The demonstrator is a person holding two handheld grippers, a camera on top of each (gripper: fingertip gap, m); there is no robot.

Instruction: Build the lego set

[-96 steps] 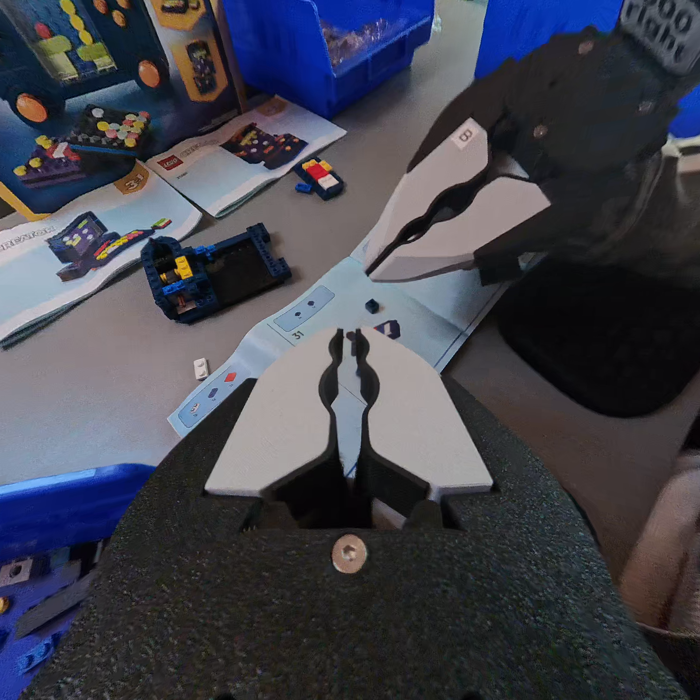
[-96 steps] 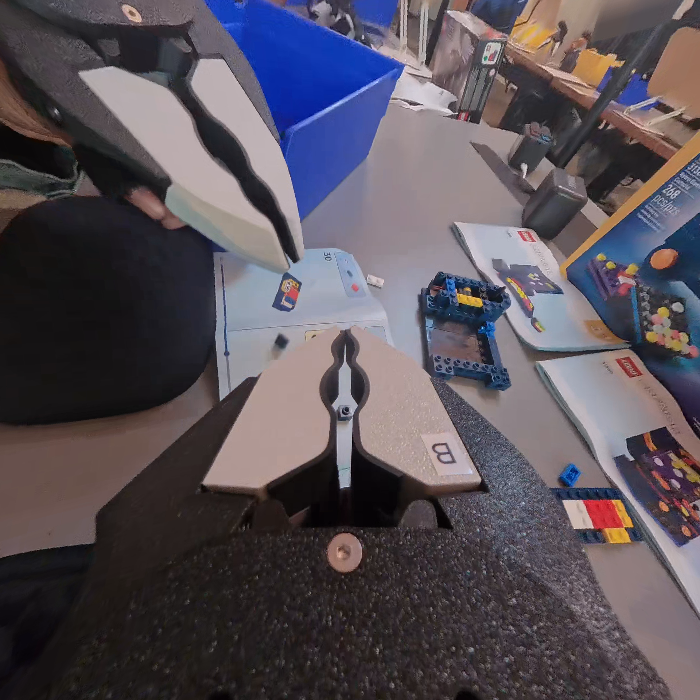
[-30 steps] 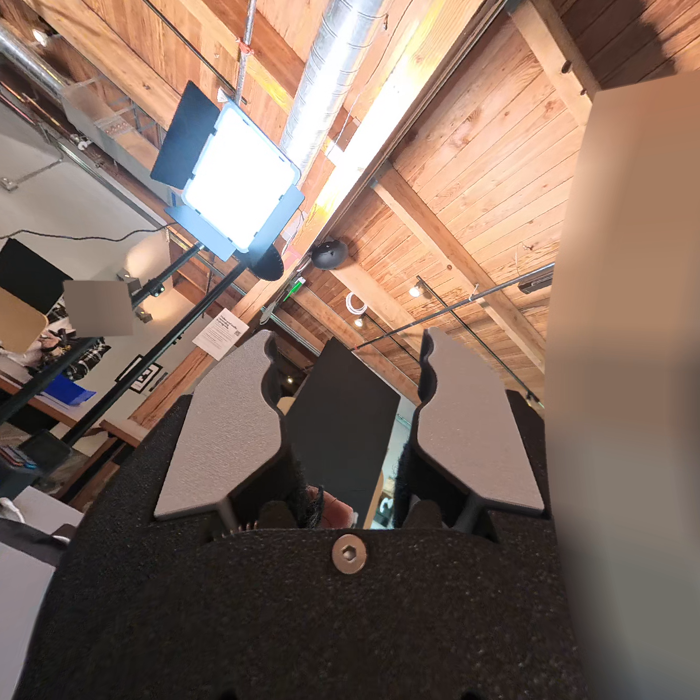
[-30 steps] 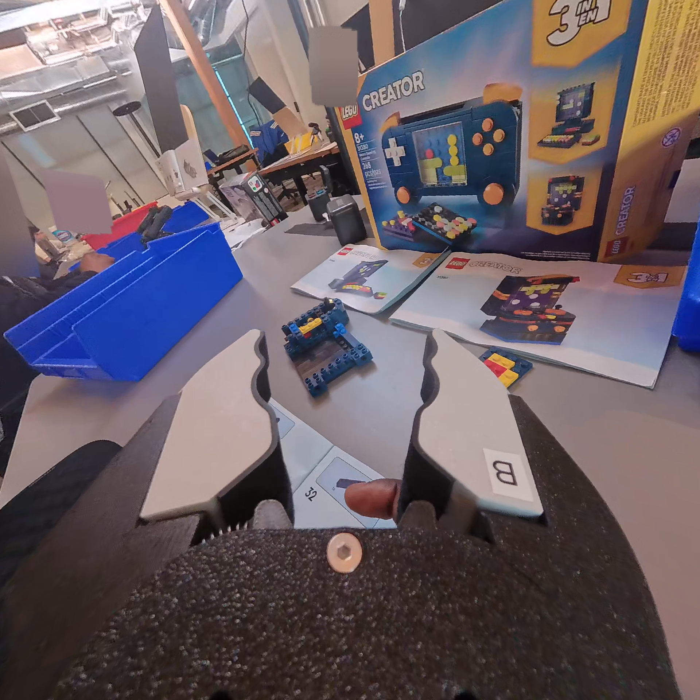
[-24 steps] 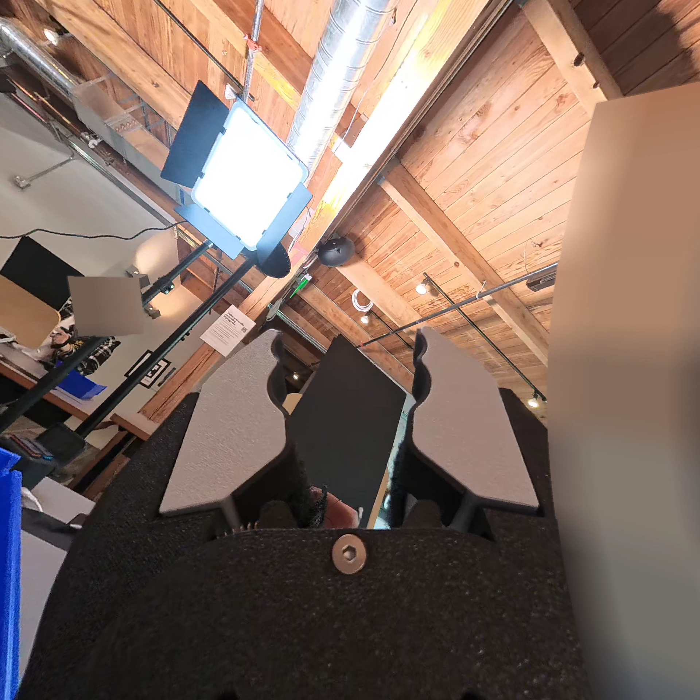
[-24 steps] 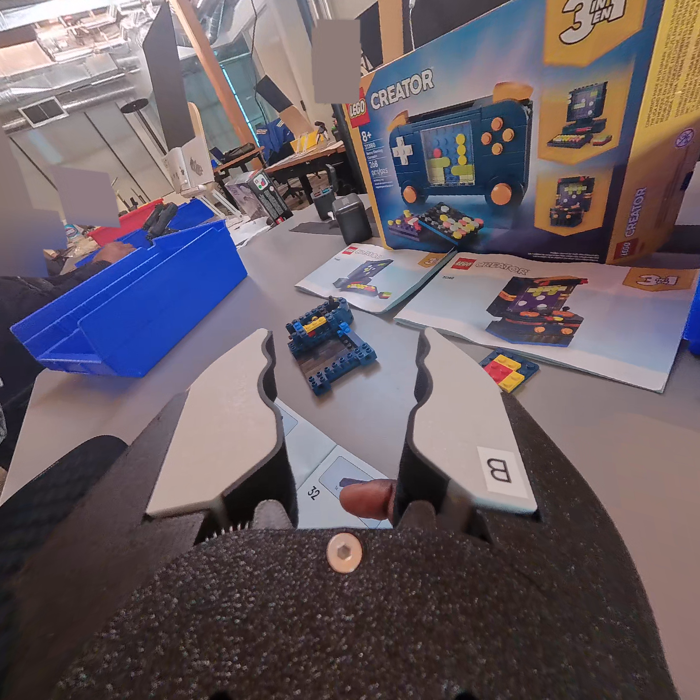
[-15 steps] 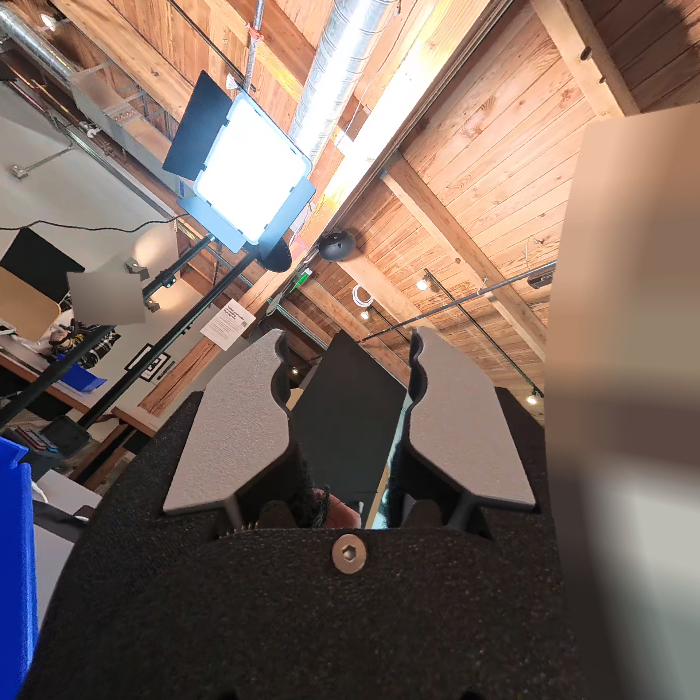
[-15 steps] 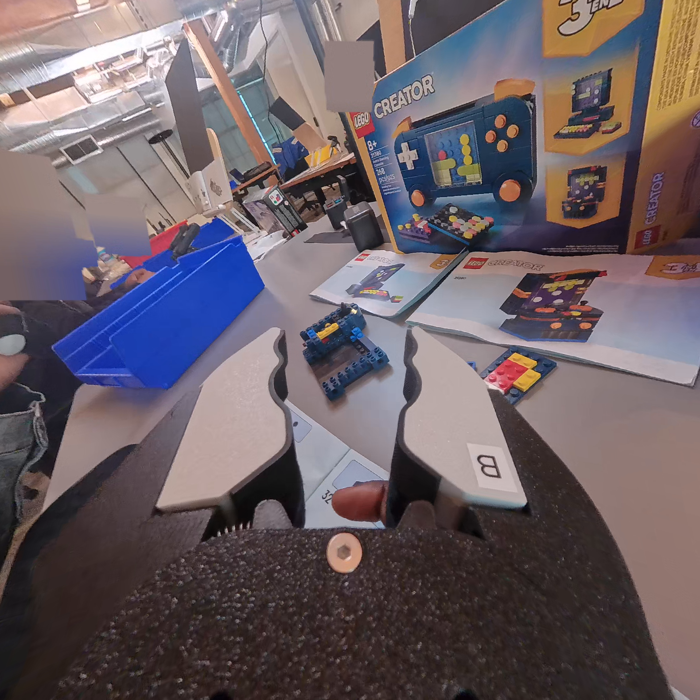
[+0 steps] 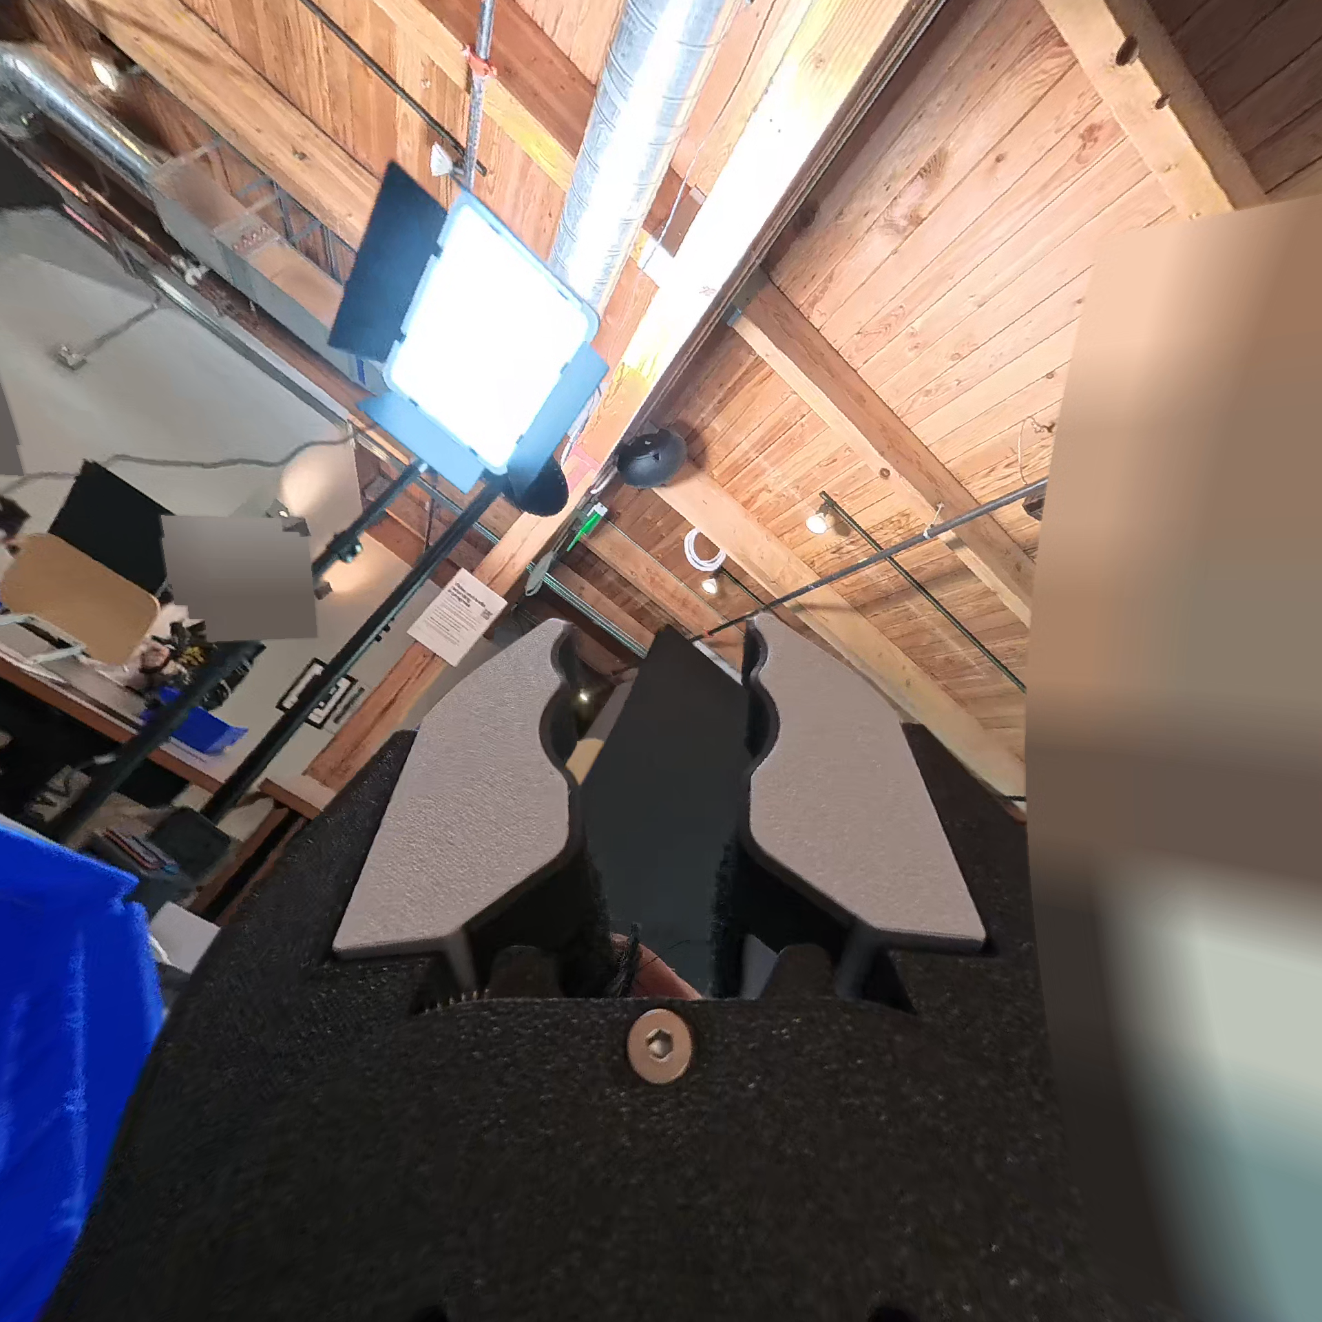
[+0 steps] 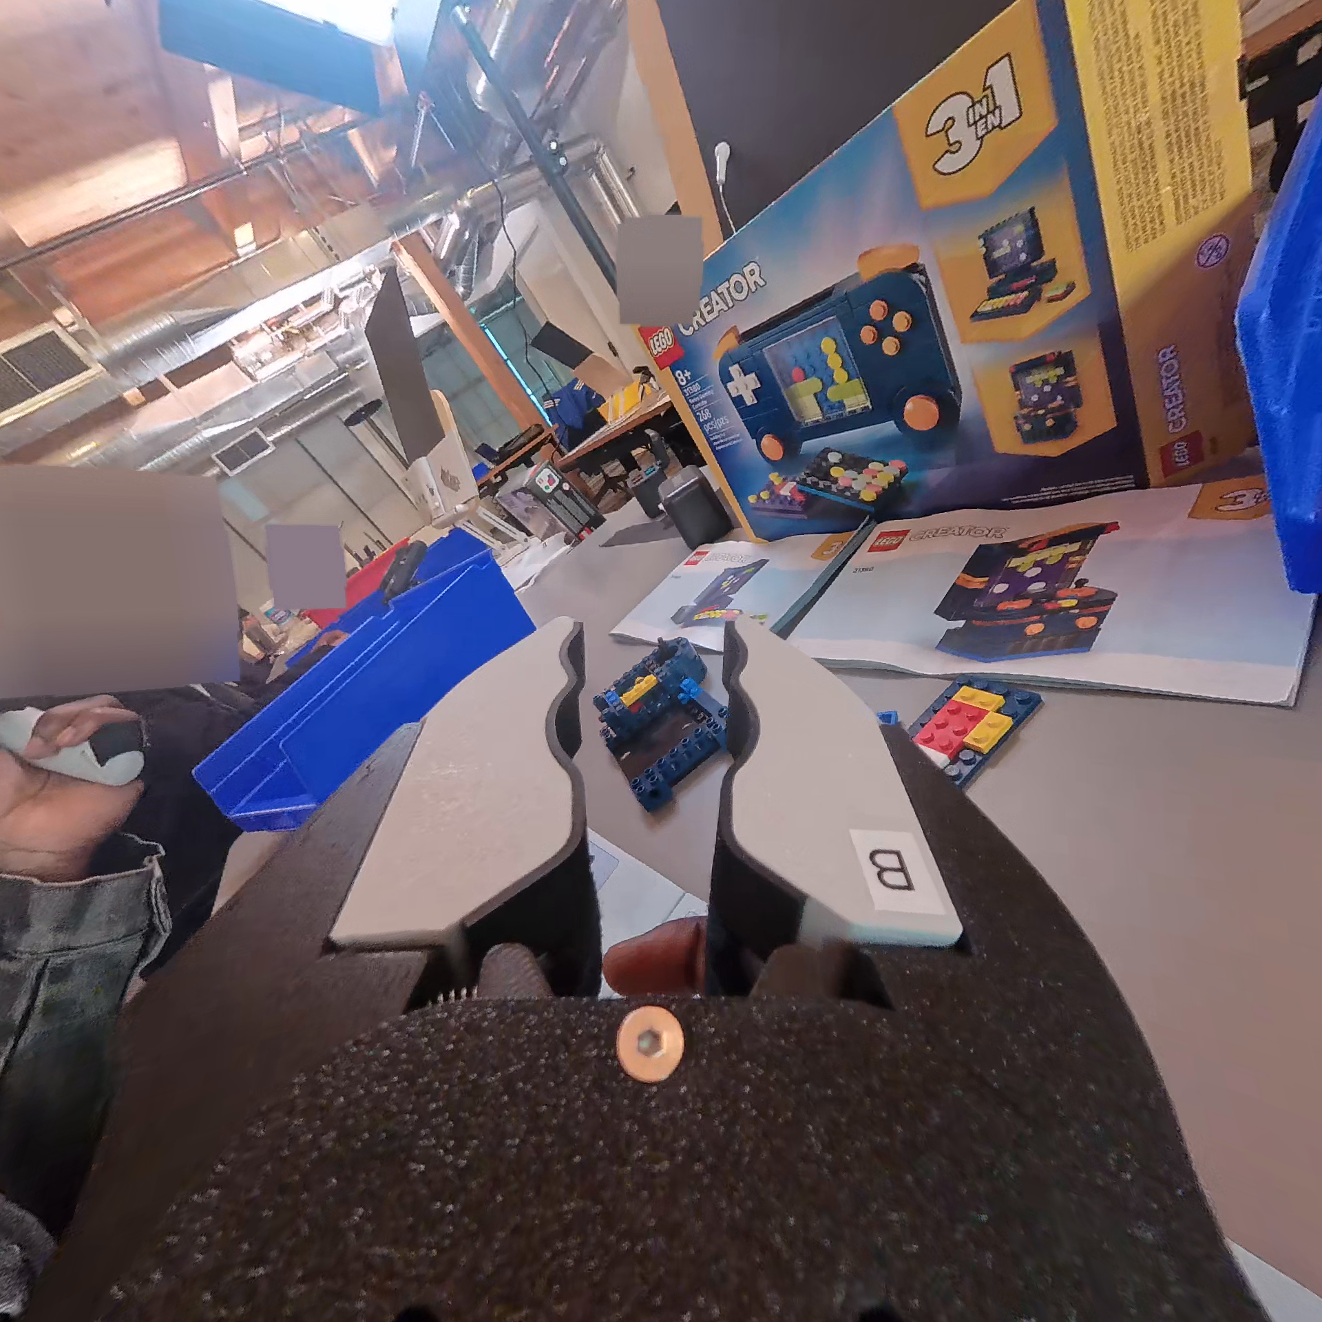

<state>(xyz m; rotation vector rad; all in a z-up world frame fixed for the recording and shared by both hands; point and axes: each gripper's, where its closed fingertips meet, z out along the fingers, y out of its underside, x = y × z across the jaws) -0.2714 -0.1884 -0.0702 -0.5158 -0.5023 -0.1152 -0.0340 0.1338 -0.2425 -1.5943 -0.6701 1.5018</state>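
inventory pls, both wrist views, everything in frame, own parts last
Toy brick box: 1, blue and yellow, upright at the table's far side.
Instruction booklets: 2, pale blue, flat in front of the box.
Dark blue brick build: 1, on the grey table, seen between the right jaws, apart from them.
Brick plate: 1, red and yellow on dark blue, right of the build.
Blue bins: 1 left, 1 at the right edge.
Black blocks: 2, left of the box.
Panel light: 1, lit, on a black stand under the wooden ceiling.
Silver duct: 1, along the ceiling.
Right gripper: jaws open, nothing held.
Left gripper: jaws open, nothing held, aimed at the ceiling.
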